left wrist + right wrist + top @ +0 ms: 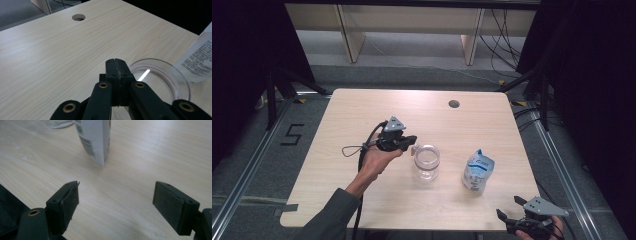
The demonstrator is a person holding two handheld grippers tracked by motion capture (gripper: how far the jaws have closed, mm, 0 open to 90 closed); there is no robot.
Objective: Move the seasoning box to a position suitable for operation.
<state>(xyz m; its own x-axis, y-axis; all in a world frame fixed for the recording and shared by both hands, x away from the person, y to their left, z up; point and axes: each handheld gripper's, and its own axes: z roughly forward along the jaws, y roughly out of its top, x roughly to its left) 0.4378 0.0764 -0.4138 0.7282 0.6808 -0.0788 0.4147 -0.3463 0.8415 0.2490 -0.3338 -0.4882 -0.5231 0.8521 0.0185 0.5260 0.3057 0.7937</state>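
While the left gripper (pixel 411 145) hung with its jaws pressed together on nothing at the nine o'clock side of the clear jar (pixel 427 161), the jar stood upright and open-mouthed near the middle of the counter (pixel 362 110). In the left gripper view its round rim (pixel 160 62) lay just past the closed jaws, at about two o'clock. The jar looked like thin, stiff plastic or glass: probably light, smooth and slippery, liable to tip or skid if nudged from the side. A hold across the rim or the neck, one jaw inside and one outside, seemed safest. At three o'clock from the jar stood a white pouch (pixel 478 171), soft and crushable. The right gripper (pixel 512 214) waited at the counter's five o'clock corner, jaws wide apart and empty.
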